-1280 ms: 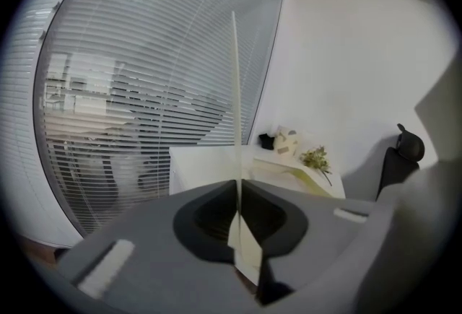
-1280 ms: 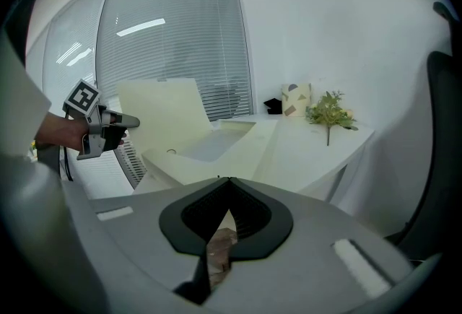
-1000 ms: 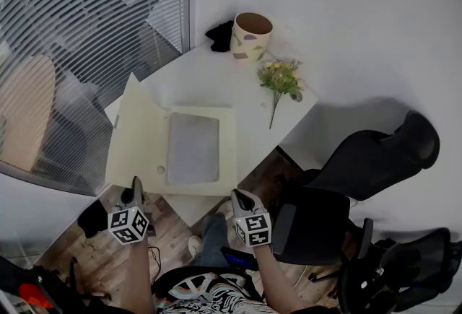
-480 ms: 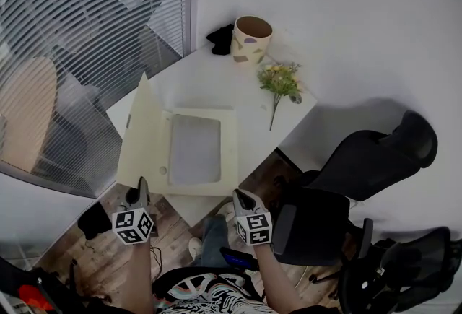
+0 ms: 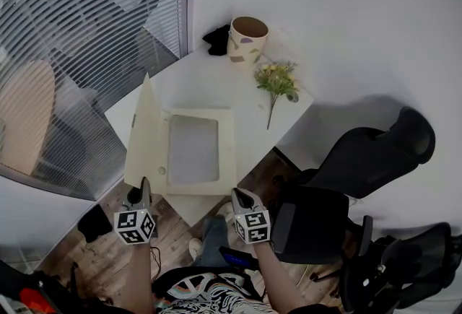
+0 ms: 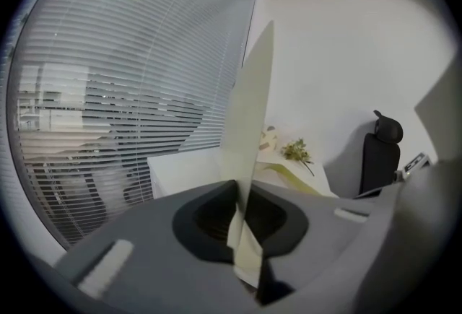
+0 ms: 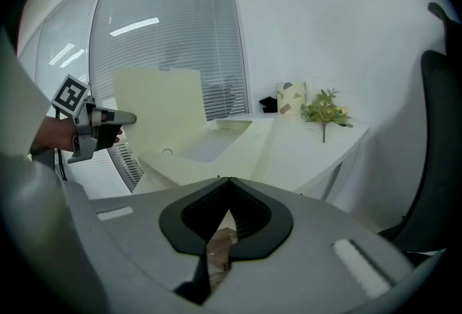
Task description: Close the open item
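A cream folder (image 5: 229, 161) lies open on the white table (image 5: 209, 81), with a grey sheet (image 5: 193, 149) inside it. Its cover (image 5: 144, 136) stands raised at the left, nearly upright. My left gripper (image 5: 142, 186) is shut on the cover's near edge; in the left gripper view the cover (image 6: 253, 125) rises edge-on from between the jaws (image 6: 240, 211). My right gripper (image 5: 238, 195) hangs off the table's near edge, shut with nothing in it. The right gripper view shows its closed jaws (image 7: 227, 182), the raised cover (image 7: 159, 107) and the left gripper (image 7: 119, 118) beside it.
A patterned cup (image 5: 247, 37), a black object (image 5: 216, 38) and a sprig of flowers (image 5: 276, 79) sit at the table's far end. Window blinds (image 5: 72, 53) run along the left. A black office chair (image 5: 368, 154) stands to the right, over wooden floor.
The cover has swung up from lying spread out at the left to nearly upright. My left gripper has shifted slightly right with it. The right gripper has hardly moved.
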Tool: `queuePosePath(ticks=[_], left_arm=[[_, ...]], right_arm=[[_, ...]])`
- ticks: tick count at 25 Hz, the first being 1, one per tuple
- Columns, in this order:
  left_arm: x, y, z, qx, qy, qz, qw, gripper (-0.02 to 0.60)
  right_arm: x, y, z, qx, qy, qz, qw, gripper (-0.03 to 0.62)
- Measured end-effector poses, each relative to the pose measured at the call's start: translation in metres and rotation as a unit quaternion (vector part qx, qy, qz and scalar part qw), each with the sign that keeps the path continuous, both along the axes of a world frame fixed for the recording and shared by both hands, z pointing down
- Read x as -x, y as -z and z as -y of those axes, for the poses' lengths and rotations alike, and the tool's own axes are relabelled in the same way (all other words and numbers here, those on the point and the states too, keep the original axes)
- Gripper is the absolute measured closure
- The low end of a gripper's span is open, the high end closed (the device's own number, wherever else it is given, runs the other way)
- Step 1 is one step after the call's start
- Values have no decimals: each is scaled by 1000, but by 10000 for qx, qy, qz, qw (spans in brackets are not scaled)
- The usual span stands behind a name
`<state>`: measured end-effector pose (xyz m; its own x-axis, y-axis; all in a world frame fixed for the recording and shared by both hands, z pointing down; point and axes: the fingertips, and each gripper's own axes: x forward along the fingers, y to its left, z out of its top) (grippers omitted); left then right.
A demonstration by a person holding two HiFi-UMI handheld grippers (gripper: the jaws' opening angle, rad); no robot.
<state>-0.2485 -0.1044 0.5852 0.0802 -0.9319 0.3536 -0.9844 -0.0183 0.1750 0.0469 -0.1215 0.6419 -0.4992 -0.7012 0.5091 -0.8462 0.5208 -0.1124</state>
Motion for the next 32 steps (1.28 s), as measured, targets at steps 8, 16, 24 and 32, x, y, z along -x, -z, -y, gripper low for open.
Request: queuePosePath(ticks=[8, 16, 24, 32], left_arm=[[-10, 3, 4, -22, -182, 138, 9997, 510], [-27, 6, 5, -54, -403, 250, 9989, 506], [-46, 10, 7, -54, -650, 411, 9970, 500], [-67, 10, 10, -45, -916, 578, 9941, 491]], right_arm=[[1, 0, 1, 35, -8, 58, 10000, 594], [0, 0, -1, 12, 21, 26, 10000, 594], [1, 1, 0, -1, 34, -2, 10000, 594], [1, 1, 0, 2, 53, 6, 10000, 594]])
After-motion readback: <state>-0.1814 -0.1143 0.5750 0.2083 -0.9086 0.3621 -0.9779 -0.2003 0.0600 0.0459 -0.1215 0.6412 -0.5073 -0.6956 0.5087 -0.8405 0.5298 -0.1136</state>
